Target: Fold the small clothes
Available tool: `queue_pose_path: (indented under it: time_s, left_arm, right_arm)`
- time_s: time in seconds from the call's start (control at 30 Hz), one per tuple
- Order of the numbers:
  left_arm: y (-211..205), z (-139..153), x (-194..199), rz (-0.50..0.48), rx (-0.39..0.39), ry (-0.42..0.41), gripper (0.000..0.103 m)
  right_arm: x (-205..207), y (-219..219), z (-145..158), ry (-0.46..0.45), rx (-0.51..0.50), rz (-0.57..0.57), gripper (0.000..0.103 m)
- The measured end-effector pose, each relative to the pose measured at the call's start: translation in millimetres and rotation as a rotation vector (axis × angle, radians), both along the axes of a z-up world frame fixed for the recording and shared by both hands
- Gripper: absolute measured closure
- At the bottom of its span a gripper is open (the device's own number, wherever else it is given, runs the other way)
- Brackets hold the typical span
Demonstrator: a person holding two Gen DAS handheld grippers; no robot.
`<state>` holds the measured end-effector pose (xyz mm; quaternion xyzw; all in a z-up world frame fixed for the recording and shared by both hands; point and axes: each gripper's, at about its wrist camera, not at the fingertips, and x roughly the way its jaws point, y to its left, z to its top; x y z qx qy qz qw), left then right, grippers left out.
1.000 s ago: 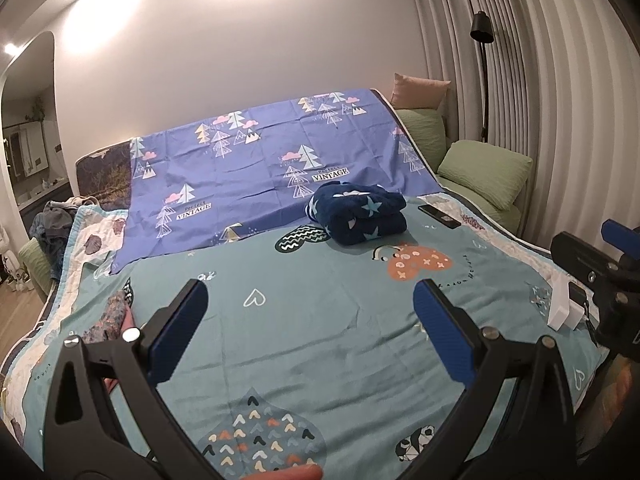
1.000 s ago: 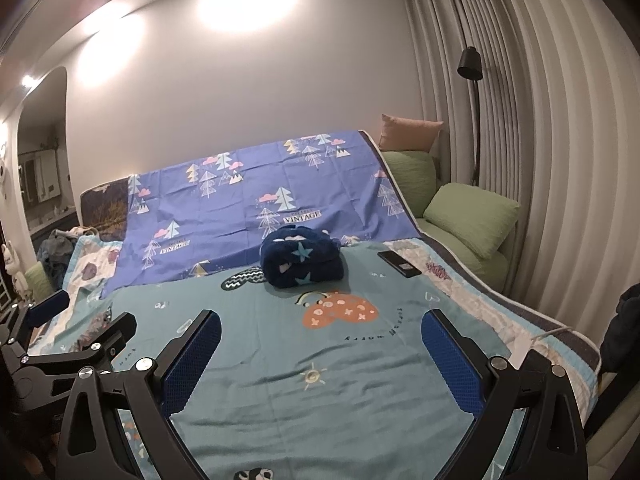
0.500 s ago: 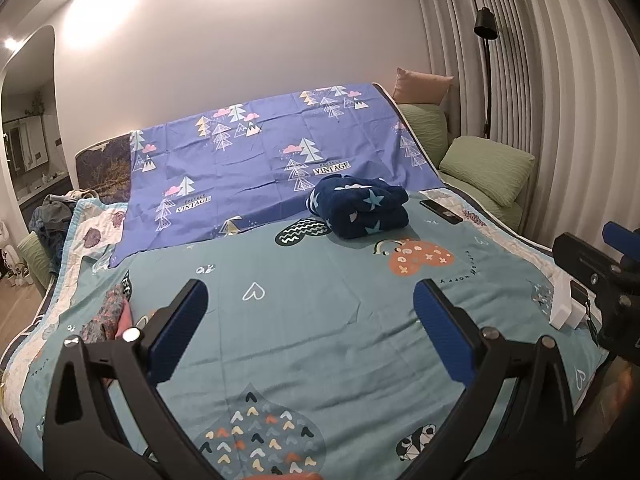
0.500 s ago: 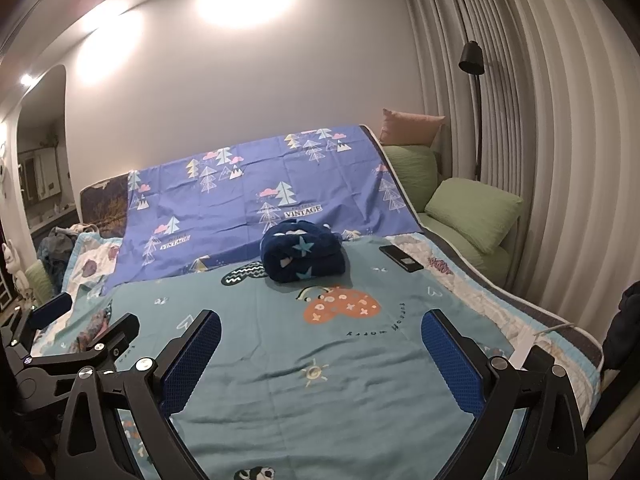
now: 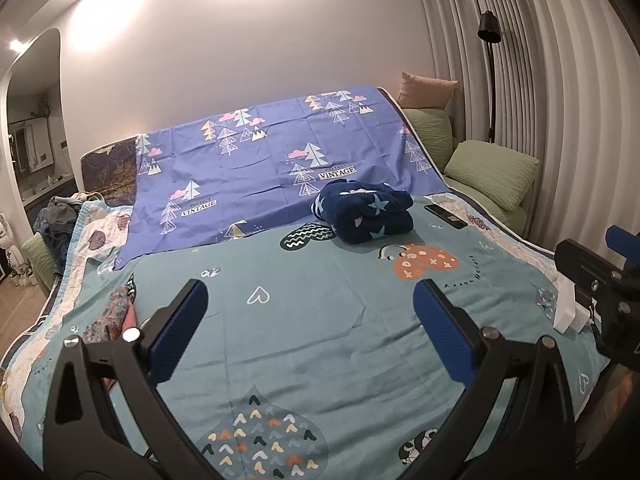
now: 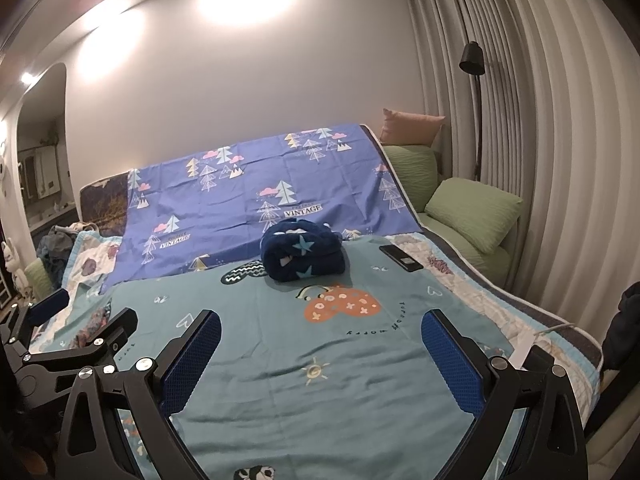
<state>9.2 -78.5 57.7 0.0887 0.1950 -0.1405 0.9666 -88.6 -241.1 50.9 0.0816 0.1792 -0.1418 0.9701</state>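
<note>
A folded dark-blue star-print garment (image 5: pixel 366 213) lies far back on the teal bedspread (image 5: pixel 304 320), also in the right wrist view (image 6: pixel 304 254). A small crumpled patterned red-and-grey cloth (image 5: pixel 110 318) lies at the bed's left edge, beside the left finger; it shows in the right wrist view (image 6: pixel 90 326). My left gripper (image 5: pixel 310 322) is open and empty, above the bedspread near its front. My right gripper (image 6: pixel 320 350) is open and empty, to the right of the left one, whose body shows at the left of the right wrist view.
A purple tree-print sheet (image 5: pixel 260 168) slopes up at the back. A black phone (image 6: pixel 400 258) lies right of the folded garment. A white charger (image 5: pixel 568 312) sits at the bed's right edge. Green pillows (image 6: pixel 474 210), a floor lamp (image 6: pixel 472 60) and curtains are at right. Clothes (image 5: pixel 56 220) are piled far left.
Both grippers have tilted and drawn back slightly, so the bed appears a little lower and farther in view. Both stay open and empty. Nothing on the bed has moved.
</note>
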Motion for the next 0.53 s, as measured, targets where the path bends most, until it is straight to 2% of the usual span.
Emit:
queue_pose_path:
  time_s: [0.53]
  left_arm:
    - [-0.2,2.1,0.9,-0.004,0.001,0.004,0.001]
  right_arm:
    - [-0.7,1.4,0.3,0.004,-0.002,-0.001,0.001]
